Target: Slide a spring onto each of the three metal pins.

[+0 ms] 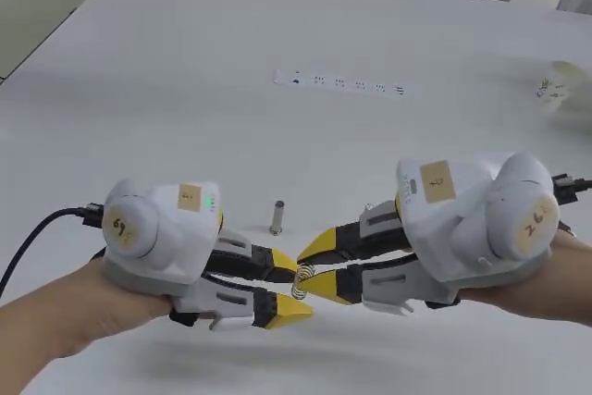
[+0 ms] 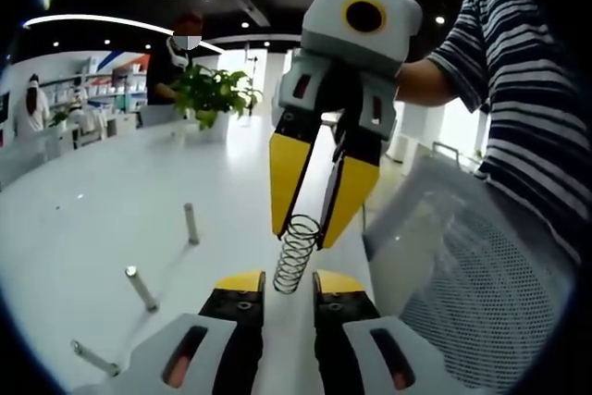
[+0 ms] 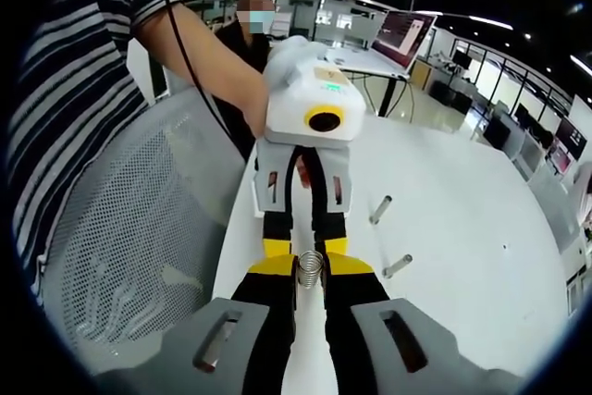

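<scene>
A small steel spring (image 1: 301,281) hangs between the two grippers, above the white table (image 1: 185,117). My right gripper (image 1: 302,277) is shut on it; in the right gripper view the spring (image 3: 312,271) sits pinched between the yellow tips of the right gripper (image 3: 312,268). My left gripper (image 1: 294,291) faces it tip to tip and is open. The spring's (image 2: 296,252) lower end lies loosely between the left gripper's (image 2: 289,282) tips. One metal pin (image 1: 277,216) stands upright just beyond the tips. Three pins (image 2: 191,224) show in the left gripper view and two pins (image 3: 380,209) in the right gripper view.
A white power strip (image 1: 338,81) lies farther back on the table. A black cable (image 1: 37,238) trails from the left gripper. A grey mesh chair (image 3: 129,228) is close behind the person. A potted plant (image 2: 213,90) and people stand far off.
</scene>
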The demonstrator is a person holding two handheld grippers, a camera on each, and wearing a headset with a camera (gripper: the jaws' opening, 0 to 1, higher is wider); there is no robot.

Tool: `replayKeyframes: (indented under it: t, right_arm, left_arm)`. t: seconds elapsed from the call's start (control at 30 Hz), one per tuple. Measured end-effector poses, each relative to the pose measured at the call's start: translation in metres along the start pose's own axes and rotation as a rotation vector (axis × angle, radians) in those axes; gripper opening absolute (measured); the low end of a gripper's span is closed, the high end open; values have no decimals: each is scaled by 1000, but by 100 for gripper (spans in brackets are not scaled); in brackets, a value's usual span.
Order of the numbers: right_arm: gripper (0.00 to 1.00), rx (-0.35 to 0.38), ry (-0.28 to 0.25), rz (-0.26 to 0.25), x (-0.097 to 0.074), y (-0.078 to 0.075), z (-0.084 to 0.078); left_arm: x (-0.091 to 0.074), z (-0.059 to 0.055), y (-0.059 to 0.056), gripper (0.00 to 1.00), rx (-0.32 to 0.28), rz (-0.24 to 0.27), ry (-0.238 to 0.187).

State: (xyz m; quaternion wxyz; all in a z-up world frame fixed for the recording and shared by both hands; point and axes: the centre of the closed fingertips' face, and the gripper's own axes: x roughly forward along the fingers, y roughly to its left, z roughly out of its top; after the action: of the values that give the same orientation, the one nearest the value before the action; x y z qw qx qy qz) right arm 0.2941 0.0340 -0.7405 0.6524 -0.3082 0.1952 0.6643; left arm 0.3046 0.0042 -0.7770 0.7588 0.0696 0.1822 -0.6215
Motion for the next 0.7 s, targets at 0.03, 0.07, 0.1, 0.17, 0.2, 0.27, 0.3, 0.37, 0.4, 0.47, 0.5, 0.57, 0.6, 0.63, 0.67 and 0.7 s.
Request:
replayKeyframes:
  t: [0.03, 0.07, 0.1, 0.17, 0.2, 0.27, 0.3, 0.37, 0.4, 0.47, 0.5, 0.57, 0.6, 0.63, 0.67, 0.7]
  right_arm:
    - [8, 1, 1, -1, 0, 0, 0]
    - [8, 2, 1, -3, 0, -1, -1]
    - [8, 1, 0, -5, 0, -1, -1]
    - [8, -1, -3, -11, 0, -2, 0]
    - [8, 2, -4, -12, 0, -3, 0]
    - [8, -4, 0, -19, -1, -5, -1]
    - [8, -4, 1, -20, -1, -5, -1]
    - [8, 5, -1, -18, -1, -5, -1]
    - [8, 3, 0, -19, -1, -5, -1]
    - [8, 0, 2, -21, -1, -5, -1]
    - [8, -1, 2, -21, -1, -5, -1]
    - [8, -1, 0, -24, -1, -6, -1]
    - [8, -1, 0, -25, -1, -6, -1]
    - [8, -1, 0, -27, -1, -6, -1]
    - [8, -1, 1, -30, -1, -7, -1]
    - [8, 2, 1, -32, -1, -8, -2]
  left_arm:
    - [-1, 0, 1, 13, -1, 4, -1]
    - [-1, 0, 1, 14, -2, 6, -2]
    - [-2, 0, 1, 14, -4, 8, -3]
    - [-5, -1, 3, 16, -6, 19, -5]
    - [-5, -1, 4, 17, -3, 25, -7]
    - [-8, -1, 5, 18, -11, 31, -14]
    - [-8, 0, 6, 18, -12, 33, -16]
    - [-10, 0, 7, 20, -17, 40, -23]
    - [-11, -1, 7, 20, -18, 42, -24]
    - [-13, -1, 7, 20, -18, 44, -29]
    - [-14, -2, 8, 21, -23, 51, -30]
    - [-18, -3, 11, 22, -30, 60, -36]
    - [-20, -3, 12, 22, -35, 65, -39]
    - [-22, -4, 14, 23, -38, 74, -41]
    - [-24, -4, 15, 24, -42, 79, -42]
    - [-27, -5, 16, 26, -50, 87, -45]
